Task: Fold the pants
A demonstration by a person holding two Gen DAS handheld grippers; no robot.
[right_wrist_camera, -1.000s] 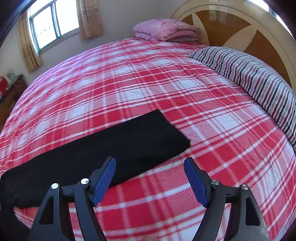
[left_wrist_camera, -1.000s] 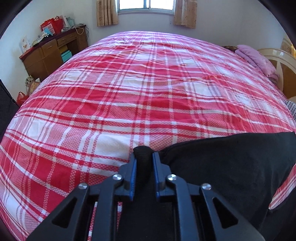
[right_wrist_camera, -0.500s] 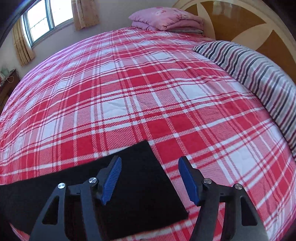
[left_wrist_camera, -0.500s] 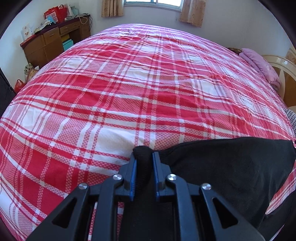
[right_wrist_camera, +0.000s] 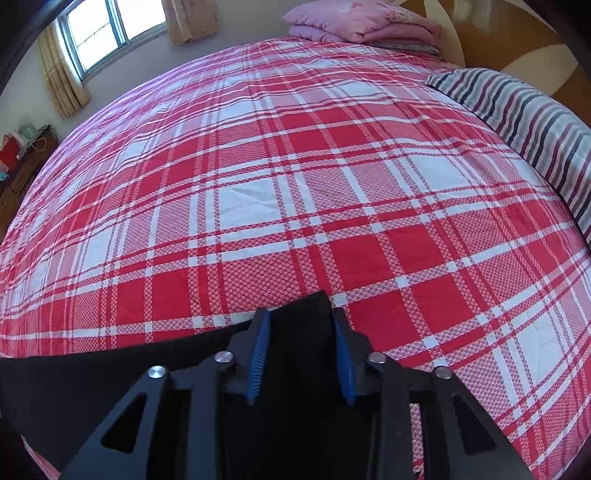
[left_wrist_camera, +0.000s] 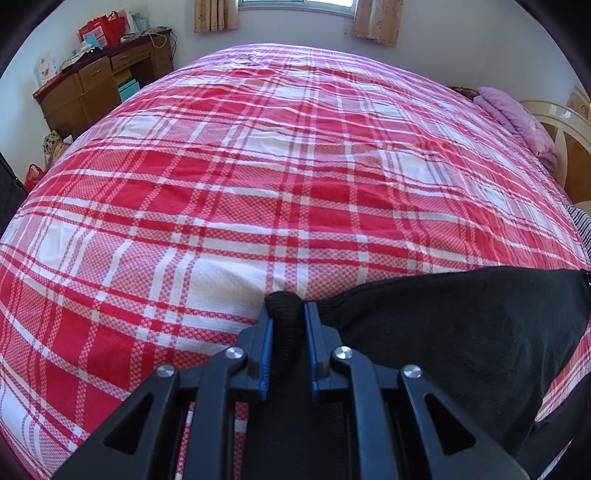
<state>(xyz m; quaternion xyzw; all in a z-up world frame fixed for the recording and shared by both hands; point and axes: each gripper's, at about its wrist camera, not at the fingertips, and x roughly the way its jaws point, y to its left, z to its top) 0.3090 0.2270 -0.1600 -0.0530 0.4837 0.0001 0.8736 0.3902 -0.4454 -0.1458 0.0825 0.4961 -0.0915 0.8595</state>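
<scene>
Black pants (left_wrist_camera: 461,332) lie along the near edge of a bed with a red and white plaid cover (left_wrist_camera: 295,166). My left gripper (left_wrist_camera: 287,310) is shut on a bunched fold at one end of them. In the right wrist view the pants (right_wrist_camera: 110,373) stretch off to the left, and their far corner sits between the blue pads of my right gripper (right_wrist_camera: 299,317). Those jaws are closing on the corner, still some way apart, with the cloth filling the gap between them. Part of the pants is hidden under both grippers.
A striped pillow (right_wrist_camera: 524,122) and a folded pink blanket (right_wrist_camera: 362,22) lie by the wooden headboard (right_wrist_camera: 517,37) on the right. A cluttered brown desk (left_wrist_camera: 92,88) stands past the bed's far left corner. The plaid cover (right_wrist_camera: 295,184) stretches ahead.
My right gripper moved down and forward onto the pants' end corner, and its jaws narrowed from wide open to close around the cloth. The left gripper kept its hold and hardly moved.
</scene>
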